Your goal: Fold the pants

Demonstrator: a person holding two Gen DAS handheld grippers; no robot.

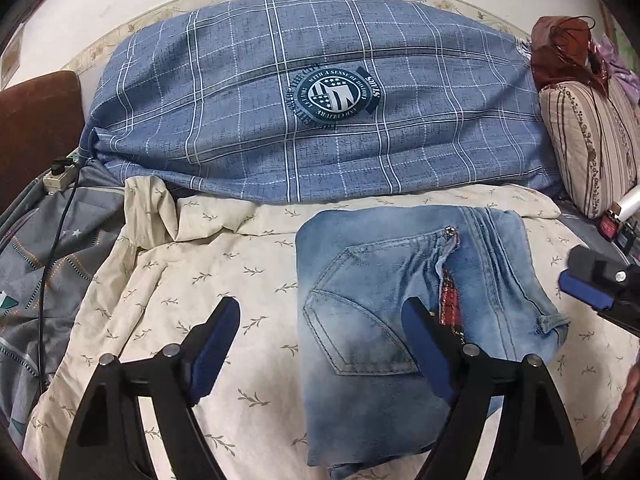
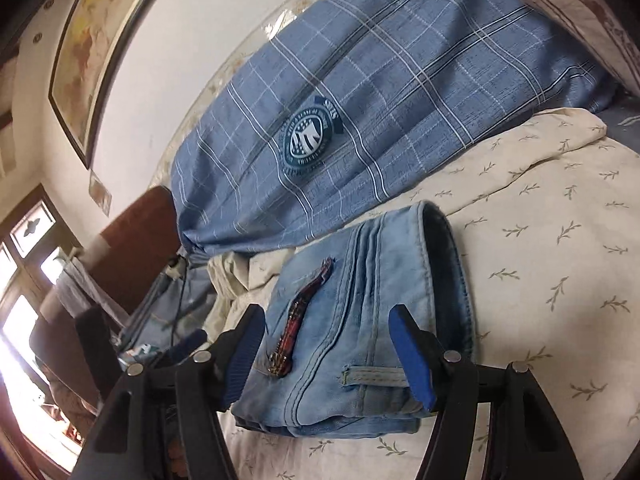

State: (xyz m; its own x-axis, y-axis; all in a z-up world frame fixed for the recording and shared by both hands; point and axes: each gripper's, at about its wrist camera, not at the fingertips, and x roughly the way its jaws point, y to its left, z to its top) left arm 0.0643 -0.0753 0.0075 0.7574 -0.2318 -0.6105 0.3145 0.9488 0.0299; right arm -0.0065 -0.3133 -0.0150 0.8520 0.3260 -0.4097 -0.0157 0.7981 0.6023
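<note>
Light blue jeans [image 1: 380,292] lie folded into a compact stack on a cream leaf-print sheet [image 1: 208,288], back pocket up, with a red plaid strip at the seam. My left gripper [image 1: 320,312] is open and empty above the stack's left edge. My right gripper [image 2: 326,320] is open and empty, its fingers spread either side of the jeans [image 2: 368,320] at the waistband end. The right gripper also shows at the right edge of the left wrist view [image 1: 588,280].
A blue plaid quilt [image 1: 304,100] with a round badge lies behind the jeans. A striped pillow [image 1: 592,140] sits at the right. A power strip with a black cable [image 1: 60,172] lies at the left, beside a brown headboard [image 1: 36,120]. A framed picture [image 2: 100,40] hangs on the wall.
</note>
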